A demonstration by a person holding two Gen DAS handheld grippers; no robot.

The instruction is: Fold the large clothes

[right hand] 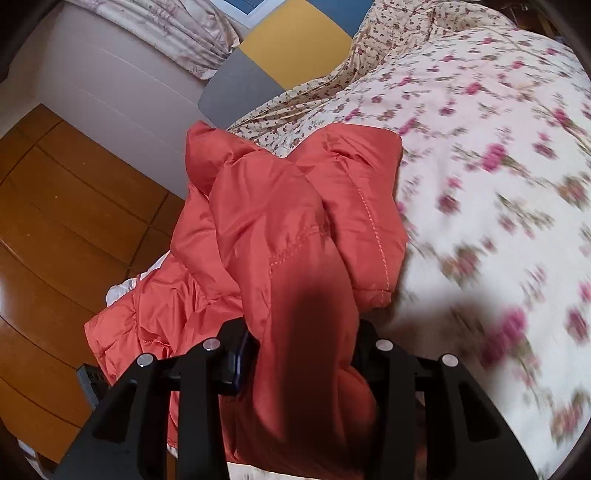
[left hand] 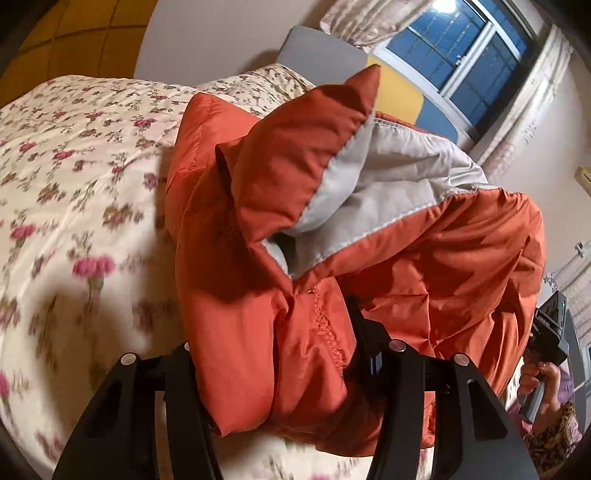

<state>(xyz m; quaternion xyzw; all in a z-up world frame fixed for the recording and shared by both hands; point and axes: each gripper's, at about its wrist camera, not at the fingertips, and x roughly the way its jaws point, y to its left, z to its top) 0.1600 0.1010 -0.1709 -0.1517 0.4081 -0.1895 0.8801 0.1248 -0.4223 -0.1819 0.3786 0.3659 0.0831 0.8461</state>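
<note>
An orange puffer jacket point(left hand: 369, 266) with grey lining point(left hand: 388, 184) hangs lifted above a bed with a floral cover point(left hand: 74, 184). My left gripper point(left hand: 273, 354) is shut on a bunched fold of the jacket, the cloth filling the gap between its black fingers. In the right wrist view the same jacket point(right hand: 280, 229) drapes forward over the bed's edge. My right gripper point(right hand: 306, 354) is shut on another thick fold of it. The right gripper's body, held in a hand, shows at the right edge of the left wrist view point(left hand: 546, 332).
The floral bed cover point(right hand: 480, 184) spreads to the right. A wooden floor point(right hand: 55, 229) lies left of the bed. A grey, yellow and blue headboard point(right hand: 258, 66), a curtain point(left hand: 354, 18) and a window point(left hand: 469, 48) stand at the back.
</note>
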